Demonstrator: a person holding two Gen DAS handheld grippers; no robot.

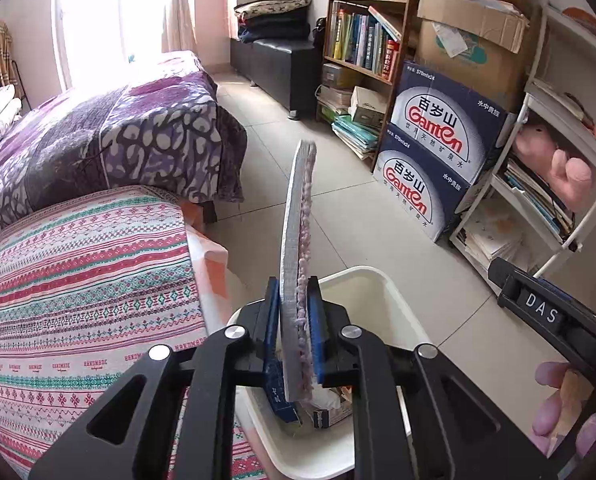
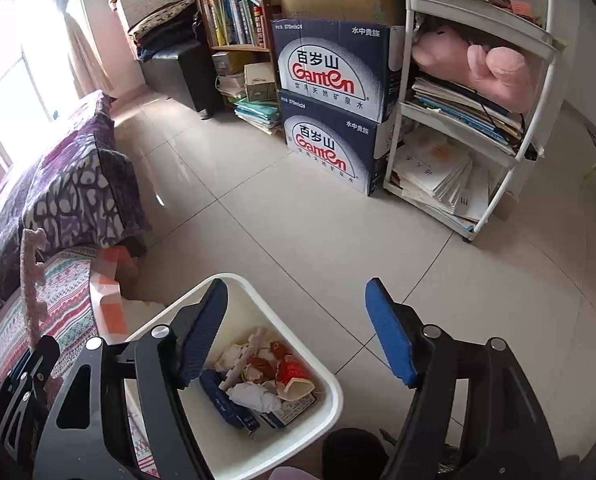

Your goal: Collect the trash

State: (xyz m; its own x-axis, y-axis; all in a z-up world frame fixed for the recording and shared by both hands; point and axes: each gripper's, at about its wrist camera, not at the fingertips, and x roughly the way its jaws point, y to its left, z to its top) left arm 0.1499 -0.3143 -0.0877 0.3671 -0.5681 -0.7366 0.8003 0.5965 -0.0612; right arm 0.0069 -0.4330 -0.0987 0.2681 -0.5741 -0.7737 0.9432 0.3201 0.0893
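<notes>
We see a flat, sole-shaped insole [image 1: 296, 240], pale grey foam on one face and nubby pink-lilac fleece on the other, standing on edge and bowed slightly to one side; its lower end is pinched between the blue pads of the left gripper [image 1: 296, 340], directly above the white bin [image 1: 382, 280]; in the right wrist view only a strip of its pink fleece edge shows at the far left [image 2: 32, 280], above the striped cover; the bin sits on the beige tiled floor, just beside the striped bed cover [image 1: 78, 280], and holds crumpled white paper [image 2: 254, 396], a red and cream scrap [image 2: 294, 376] and a dark blue carton [image 2: 226, 404]; the right gripper [image 2: 294, 336] hangs over the bin with its jaws spread wide and nothing between them; beyond, two stacked Ganten boxes [image 2: 330, 108] stand between a wooden bookshelf [image 2: 234, 16] and a white rack [image 2: 478, 120] that carries a pink plush toy [image 2: 474, 64]
</notes>
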